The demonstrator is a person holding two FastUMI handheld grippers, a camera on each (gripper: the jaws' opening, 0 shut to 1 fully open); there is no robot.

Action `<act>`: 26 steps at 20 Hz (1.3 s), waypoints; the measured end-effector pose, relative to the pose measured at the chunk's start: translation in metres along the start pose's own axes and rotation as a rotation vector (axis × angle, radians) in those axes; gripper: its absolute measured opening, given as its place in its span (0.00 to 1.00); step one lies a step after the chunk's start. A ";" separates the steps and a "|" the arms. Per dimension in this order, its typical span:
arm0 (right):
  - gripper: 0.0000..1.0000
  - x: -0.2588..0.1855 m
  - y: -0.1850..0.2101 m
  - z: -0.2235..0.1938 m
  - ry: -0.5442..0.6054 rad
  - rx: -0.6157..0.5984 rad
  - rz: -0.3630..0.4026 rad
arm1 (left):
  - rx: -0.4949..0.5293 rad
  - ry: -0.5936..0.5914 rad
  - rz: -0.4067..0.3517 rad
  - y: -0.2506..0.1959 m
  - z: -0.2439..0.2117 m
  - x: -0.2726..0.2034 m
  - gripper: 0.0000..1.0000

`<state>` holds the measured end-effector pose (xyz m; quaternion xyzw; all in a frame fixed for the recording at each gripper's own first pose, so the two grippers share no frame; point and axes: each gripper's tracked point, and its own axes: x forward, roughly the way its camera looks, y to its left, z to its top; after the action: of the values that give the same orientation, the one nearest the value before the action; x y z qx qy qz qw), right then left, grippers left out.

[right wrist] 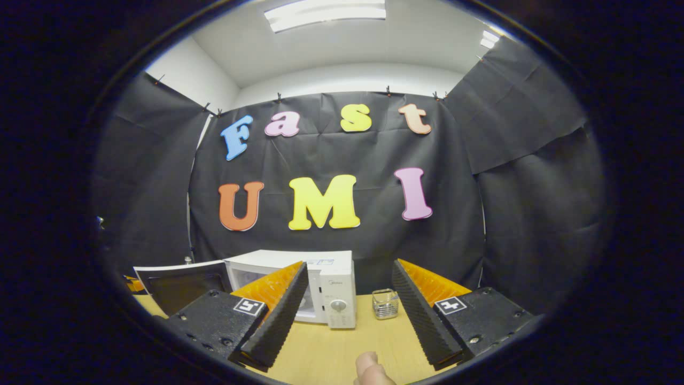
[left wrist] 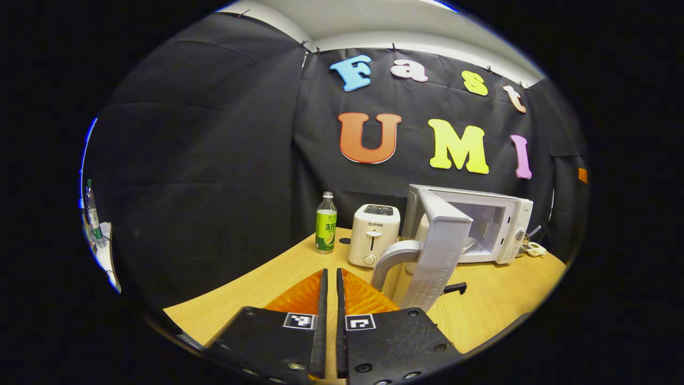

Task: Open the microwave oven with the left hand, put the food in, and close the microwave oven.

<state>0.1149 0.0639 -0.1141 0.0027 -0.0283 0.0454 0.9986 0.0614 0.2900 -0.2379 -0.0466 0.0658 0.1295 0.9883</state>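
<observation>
On the pale wooden counter point(left wrist: 497, 299) stands the white microwave oven point(left wrist: 507, 227) against the black cloth wall, its white door point(left wrist: 441, 251) swung wide open toward the camera of the left gripper view. Left of it sits a cream two-slot toaster point(left wrist: 374, 235), and farther left a clear plastic bottle with a green label point(left wrist: 326, 224). A pale kettle-like vessel with a grey curved handle point(left wrist: 393, 259) stands just in front of the toaster, partly hidden behind the open door. A small white object lies by the oven's right side; what it is cannot be told.

The right gripper view shows the oven from the front-right: the control panel with its round knob point(right wrist: 337, 306), the open door point(right wrist: 181, 283) with its dark window off to the left, and a small clear glass cup point(right wrist: 385, 303) standing just right of the oven. A fingertip point(right wrist: 368, 369) shows at the bottom edge of this view.

The left claw point(left wrist: 330, 278) is held low over the counter, pointing toward the toaster, its fingers nearly together with a thin gap and nothing between them. The right claw point(right wrist: 347, 291) points level at the oven's front, its fingers spread wide, holding nothing.
</observation>
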 end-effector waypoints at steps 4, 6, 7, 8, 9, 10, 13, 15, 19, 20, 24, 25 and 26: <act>1.00 -0.020 -0.016 0.012 -0.016 -0.017 0.003 | 0.008 0.018 0.001 -0.014 -0.005 0.001 0.00; 1.00 -0.026 -0.024 0.016 -0.026 -0.025 0.008 | 0.005 0.017 -0.010 -0.022 -0.003 -0.001 0.00; 1.00 -0.028 -0.028 0.017 -0.029 -0.029 0.006 | -0.005 0.019 -0.029 -0.031 -0.002 -0.003 0.00; 1.00 -0.031 -0.031 0.018 -0.036 -0.033 0.005 | -0.015 0.020 -0.051 -0.041 -0.001 -0.003 0.00; 0.91 -0.032 -0.035 0.020 -0.041 -0.036 0.003 | -0.018 0.019 -0.073 -0.053 0.000 -0.004 0.00; 1.00 -0.035 -0.039 0.022 -0.044 -0.034 0.004 | -0.008 0.017 -0.100 -0.066 0.000 -0.007 0.00; 1.00 -0.044 -0.046 0.026 -0.047 -0.018 0.020 | 0.036 0.008 -0.182 -0.113 0.000 -0.006 0.00; 1.00 -0.053 -0.056 0.030 -0.049 -0.015 0.022 | 0.058 0.012 -0.238 -0.144 -0.004 -0.003 0.00; 1.00 -0.062 -0.076 0.033 -0.057 -0.014 0.016 | 0.062 0.014 -0.333 -0.207 -0.008 0.005 0.00; 1.00 -0.062 -0.084 0.033 -0.063 -0.019 0.004 | 0.053 0.009 -0.360 -0.221 -0.007 0.005 0.00; 1.00 -0.065 -0.100 0.030 -0.067 -0.017 -0.016 | 0.053 0.028 -0.426 -0.266 -0.014 0.020 0.00; 1.00 -0.066 -0.102 0.029 -0.062 -0.006 -0.010 | 0.060 0.031 -0.438 -0.275 -0.015 0.024 0.00; 1.00 -0.064 -0.103 0.028 -0.058 0.008 -0.002 | 0.065 0.034 -0.454 -0.284 -0.018 0.026 0.00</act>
<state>0.0589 -0.0445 -0.0903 0.0079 -0.0571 0.0445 0.9973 0.1591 0.0210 -0.2382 -0.0307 0.0743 -0.0991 0.9918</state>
